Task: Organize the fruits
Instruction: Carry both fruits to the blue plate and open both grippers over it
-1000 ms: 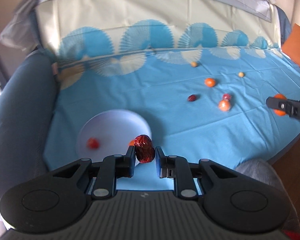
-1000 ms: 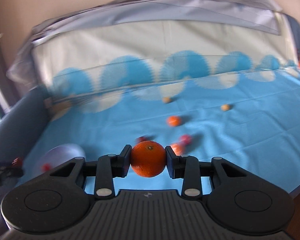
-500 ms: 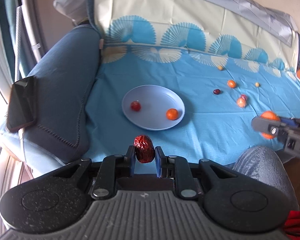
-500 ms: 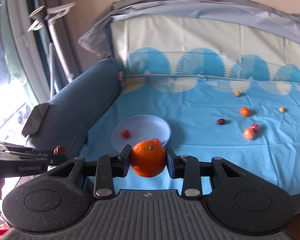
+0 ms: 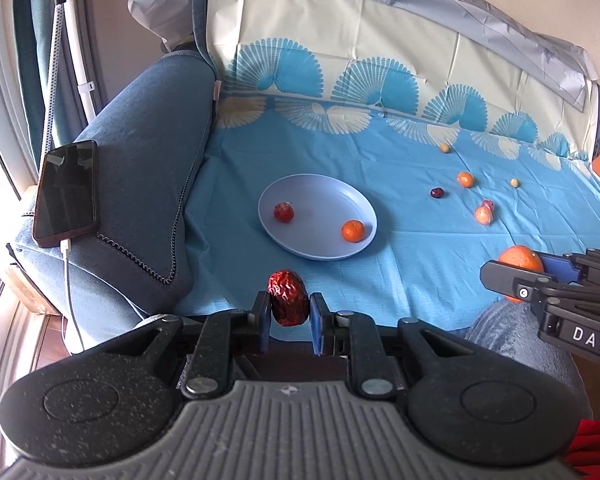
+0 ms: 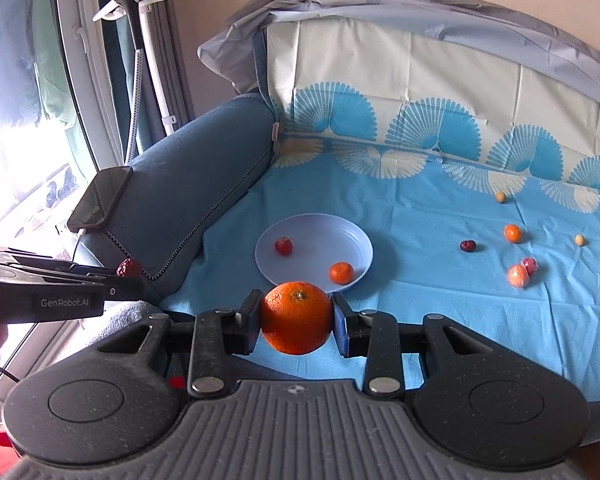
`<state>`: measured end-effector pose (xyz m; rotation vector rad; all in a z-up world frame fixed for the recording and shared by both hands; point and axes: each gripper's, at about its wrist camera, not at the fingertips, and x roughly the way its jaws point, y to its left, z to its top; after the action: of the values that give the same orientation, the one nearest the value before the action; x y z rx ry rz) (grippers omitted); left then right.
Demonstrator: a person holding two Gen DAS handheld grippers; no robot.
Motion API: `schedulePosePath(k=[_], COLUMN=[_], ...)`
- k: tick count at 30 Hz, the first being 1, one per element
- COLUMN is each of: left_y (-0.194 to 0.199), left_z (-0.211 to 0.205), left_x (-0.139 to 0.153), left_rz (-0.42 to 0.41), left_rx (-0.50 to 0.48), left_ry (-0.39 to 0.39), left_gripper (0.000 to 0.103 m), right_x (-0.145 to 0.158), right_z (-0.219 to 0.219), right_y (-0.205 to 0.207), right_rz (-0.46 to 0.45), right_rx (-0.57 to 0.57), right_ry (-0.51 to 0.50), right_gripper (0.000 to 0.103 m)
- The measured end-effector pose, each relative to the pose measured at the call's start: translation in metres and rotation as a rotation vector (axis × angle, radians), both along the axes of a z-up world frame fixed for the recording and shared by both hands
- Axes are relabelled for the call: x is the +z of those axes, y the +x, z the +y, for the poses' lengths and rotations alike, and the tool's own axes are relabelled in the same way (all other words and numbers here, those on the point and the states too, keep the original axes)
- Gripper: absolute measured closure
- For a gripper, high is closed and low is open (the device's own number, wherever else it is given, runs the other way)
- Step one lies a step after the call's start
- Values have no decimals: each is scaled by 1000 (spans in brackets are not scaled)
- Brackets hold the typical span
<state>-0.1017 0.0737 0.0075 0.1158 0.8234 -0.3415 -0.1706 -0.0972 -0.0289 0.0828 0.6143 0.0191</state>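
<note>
Between the pads of the left gripper (image 5: 288,307) a wrinkled red date (image 5: 287,297) is clamped, held short of the near edge of the blue cloth (image 5: 400,272). An orange (image 6: 297,317) is gripped by the right gripper (image 6: 296,320), just in front of the pale blue plate (image 6: 340,232). On that plate a small red fruit (image 6: 283,245) and a small mandarin (image 6: 341,272) are seen, well apart. Several small fruits are scattered on the cloth to the right. A phone (image 5: 66,193) is laid on the sofa armrest (image 5: 148,184).
</note>
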Motion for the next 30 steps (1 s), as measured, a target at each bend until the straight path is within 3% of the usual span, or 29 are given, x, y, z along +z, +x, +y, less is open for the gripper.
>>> schedulePosePath(k=[20, 30], left_y=[16, 47], left_z=[-13, -24], left_x=[-9, -15], left_rz=[23, 48], left_rx=[-15, -9], left_ry=[20, -1], left_gripper=[81, 81], right_x=[-14, -29], right_z=[-7, -9], right_y=[15, 41], right_rz=[49, 85], right_rx=[-2, -4], right_ry=[10, 2], right_gripper=[66, 66])
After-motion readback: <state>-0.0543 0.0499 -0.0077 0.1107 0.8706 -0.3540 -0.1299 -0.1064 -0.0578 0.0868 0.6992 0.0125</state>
